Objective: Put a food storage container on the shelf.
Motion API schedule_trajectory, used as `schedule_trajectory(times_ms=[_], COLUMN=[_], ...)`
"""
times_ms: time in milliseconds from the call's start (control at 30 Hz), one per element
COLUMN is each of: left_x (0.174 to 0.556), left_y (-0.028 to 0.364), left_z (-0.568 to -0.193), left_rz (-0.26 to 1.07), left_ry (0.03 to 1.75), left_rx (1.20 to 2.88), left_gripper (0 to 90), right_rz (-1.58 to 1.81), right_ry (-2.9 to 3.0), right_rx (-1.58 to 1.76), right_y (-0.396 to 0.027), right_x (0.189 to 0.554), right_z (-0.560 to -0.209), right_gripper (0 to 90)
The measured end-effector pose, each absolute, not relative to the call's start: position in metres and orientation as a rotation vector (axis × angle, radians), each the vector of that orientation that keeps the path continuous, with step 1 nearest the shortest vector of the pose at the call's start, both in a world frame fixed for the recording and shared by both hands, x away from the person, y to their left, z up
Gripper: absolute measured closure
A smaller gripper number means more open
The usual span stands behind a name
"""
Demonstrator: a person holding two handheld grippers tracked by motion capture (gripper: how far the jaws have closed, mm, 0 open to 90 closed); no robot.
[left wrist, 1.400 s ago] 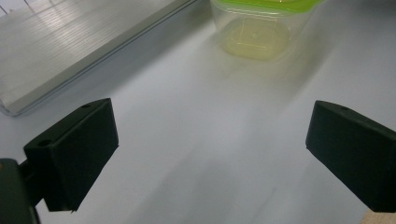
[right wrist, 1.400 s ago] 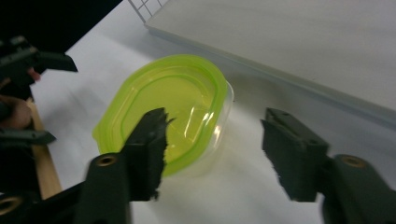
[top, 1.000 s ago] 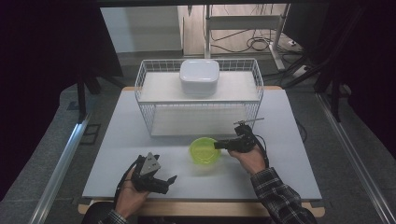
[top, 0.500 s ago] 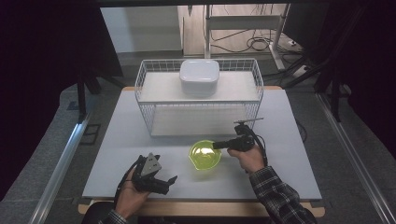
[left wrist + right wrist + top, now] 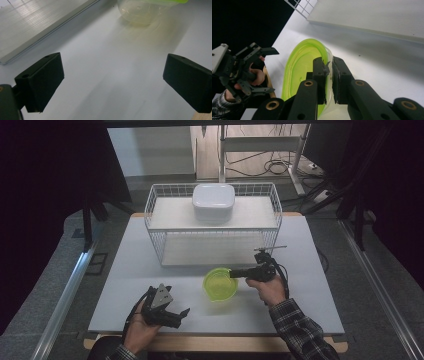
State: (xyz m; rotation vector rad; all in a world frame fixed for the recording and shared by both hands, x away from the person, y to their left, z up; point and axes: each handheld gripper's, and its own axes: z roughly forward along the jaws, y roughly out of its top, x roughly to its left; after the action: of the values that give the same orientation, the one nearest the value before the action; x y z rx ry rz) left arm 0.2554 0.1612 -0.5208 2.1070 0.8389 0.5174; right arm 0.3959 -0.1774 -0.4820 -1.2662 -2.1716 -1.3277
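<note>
One green bowl [image 5: 220,284] sits on the white table [image 5: 310,265], near the middle, just in front of one wire basket [image 5: 272,207]. One white lidded box [image 5: 214,202] rests on the basket's upper shelf. The right gripper [image 5: 329,72] has just been closing and now pinches the bowl's right rim. The left gripper [image 5: 112,82], near left, stands wide and holds nothing.

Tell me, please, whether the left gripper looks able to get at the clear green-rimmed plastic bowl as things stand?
Probably yes: the left gripper has open jaws, and bare white table lies between it and the green-rimmed bowl. The right gripper already clamps the bowl's far rim, leaving the near side free.
</note>
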Motion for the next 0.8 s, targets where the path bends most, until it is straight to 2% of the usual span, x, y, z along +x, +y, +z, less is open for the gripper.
schedule_trajectory(times_ms=[800], left_x=[0.257], left_y=[0.162], left_z=[-0.521], left_rz=[0.509], left_ry=[0.846], left_rx=[2.097], left_gripper=[3.1], right_rz=[-1.481], right_ry=[-2.129], right_rx=[-1.253], right_y=[-0.187], right_x=[0.388], right_z=[-0.424], right_gripper=[82.7])
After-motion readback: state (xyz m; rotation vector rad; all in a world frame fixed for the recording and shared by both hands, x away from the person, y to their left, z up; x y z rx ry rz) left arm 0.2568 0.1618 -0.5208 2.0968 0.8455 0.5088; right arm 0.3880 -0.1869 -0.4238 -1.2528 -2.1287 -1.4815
